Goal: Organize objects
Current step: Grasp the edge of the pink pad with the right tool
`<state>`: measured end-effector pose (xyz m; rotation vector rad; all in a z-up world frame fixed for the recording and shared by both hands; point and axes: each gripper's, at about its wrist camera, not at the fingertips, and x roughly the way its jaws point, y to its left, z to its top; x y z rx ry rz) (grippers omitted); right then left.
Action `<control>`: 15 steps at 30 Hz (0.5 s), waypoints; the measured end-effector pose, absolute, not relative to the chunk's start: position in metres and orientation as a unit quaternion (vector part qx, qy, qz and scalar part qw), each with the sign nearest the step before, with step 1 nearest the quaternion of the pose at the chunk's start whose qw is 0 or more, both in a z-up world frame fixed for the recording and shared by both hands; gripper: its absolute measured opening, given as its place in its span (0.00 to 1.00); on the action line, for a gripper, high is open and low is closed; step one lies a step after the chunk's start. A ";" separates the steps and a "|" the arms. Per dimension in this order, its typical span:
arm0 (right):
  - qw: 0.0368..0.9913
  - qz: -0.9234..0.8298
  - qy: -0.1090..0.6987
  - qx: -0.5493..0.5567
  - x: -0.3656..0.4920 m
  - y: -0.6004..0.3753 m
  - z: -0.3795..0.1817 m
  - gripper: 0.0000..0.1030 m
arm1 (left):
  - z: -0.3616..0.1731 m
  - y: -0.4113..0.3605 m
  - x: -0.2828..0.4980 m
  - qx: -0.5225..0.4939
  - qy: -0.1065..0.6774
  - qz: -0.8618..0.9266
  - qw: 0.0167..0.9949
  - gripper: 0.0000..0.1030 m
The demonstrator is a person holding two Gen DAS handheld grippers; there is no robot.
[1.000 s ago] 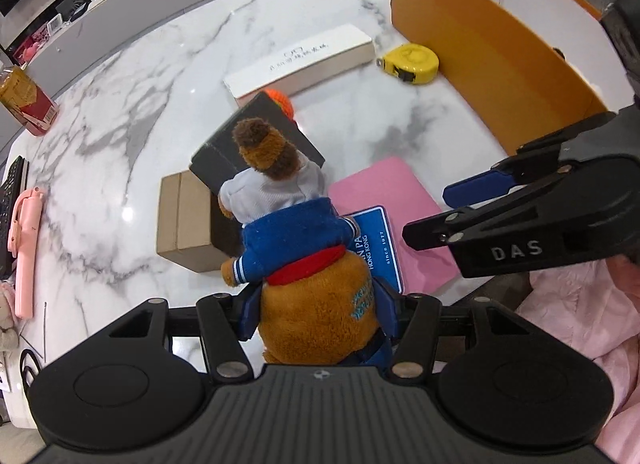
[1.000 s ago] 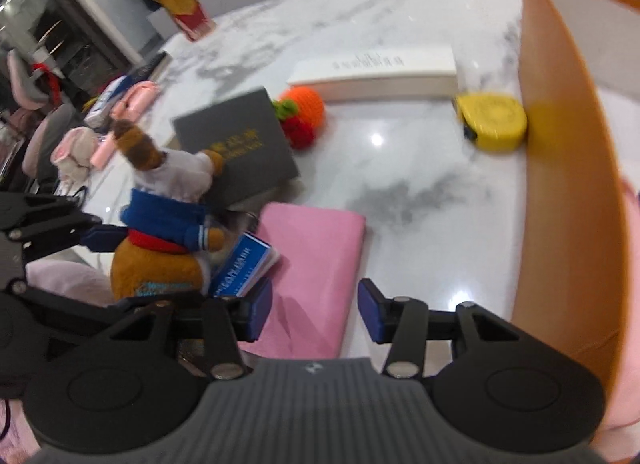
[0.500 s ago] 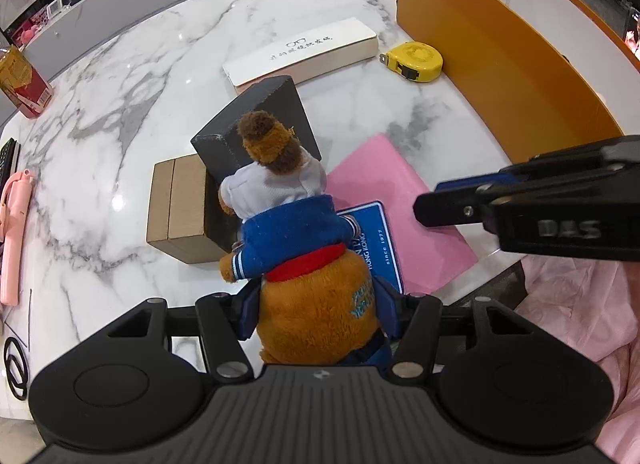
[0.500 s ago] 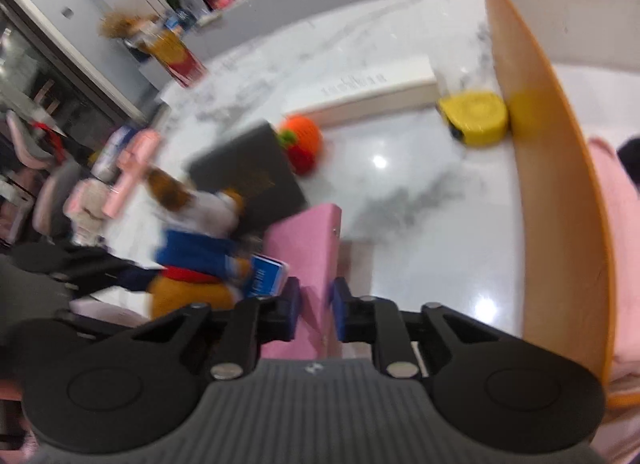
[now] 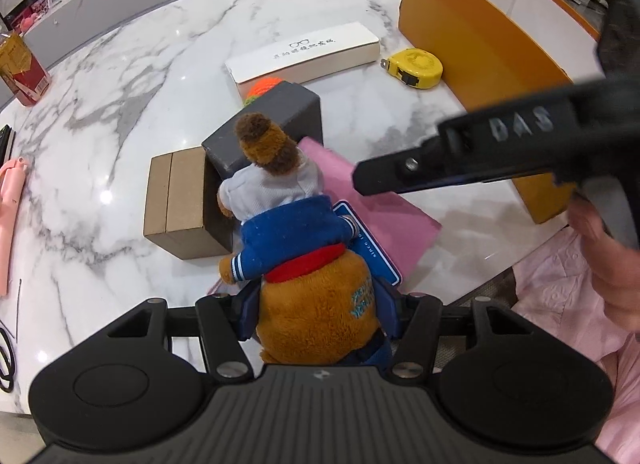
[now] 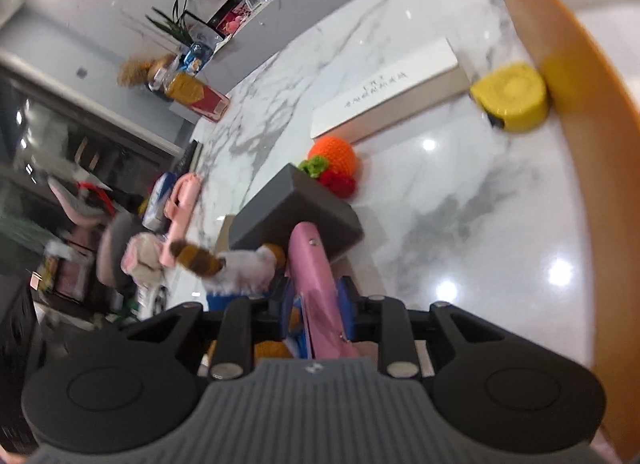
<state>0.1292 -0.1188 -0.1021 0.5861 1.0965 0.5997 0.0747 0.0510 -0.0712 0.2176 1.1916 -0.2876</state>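
My left gripper point(image 5: 318, 314) is shut on a brown plush bear point(image 5: 308, 264) in a blue jacket and holds it above the table's near edge. My right gripper point(image 6: 316, 306) is shut on a flat pink pouch point(image 6: 314, 284) and has it tilted on edge, lifted off the marble. In the left wrist view the pink pouch point(image 5: 380, 216) slants up beside the bear, with the right gripper's arm point(image 5: 480, 152) above it. The large orange box point(image 5: 480, 44) stands open at the right.
A dark grey box point(image 5: 272, 124) leans on a cardboard box point(image 5: 176, 200). A white glasses case point(image 5: 304, 52), a yellow tape measure point(image 5: 416, 68) and an orange crochet fruit point(image 6: 332, 156) lie farther back. A pink item point(image 5: 10, 200) lies at the far left.
My right gripper closed on the pink pouch and lifted it, tilting it on edge. The left gripper kept its hold on the bear and barely moved.
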 end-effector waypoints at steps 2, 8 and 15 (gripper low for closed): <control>0.759 0.270 0.518 0.288 0.136 -0.120 -0.109 0.27 | -0.071 0.053 0.076 0.094 0.561 -0.134 0.812 0.64; 0.780 0.250 0.532 0.214 0.137 -0.107 -0.121 0.31 | -0.072 0.055 0.077 0.087 0.562 -0.134 0.811 0.64; 0.794 0.257 0.521 0.178 0.126 -0.109 -0.122 0.33 | -0.072 0.057 0.078 0.078 0.563 -0.134 0.812 0.64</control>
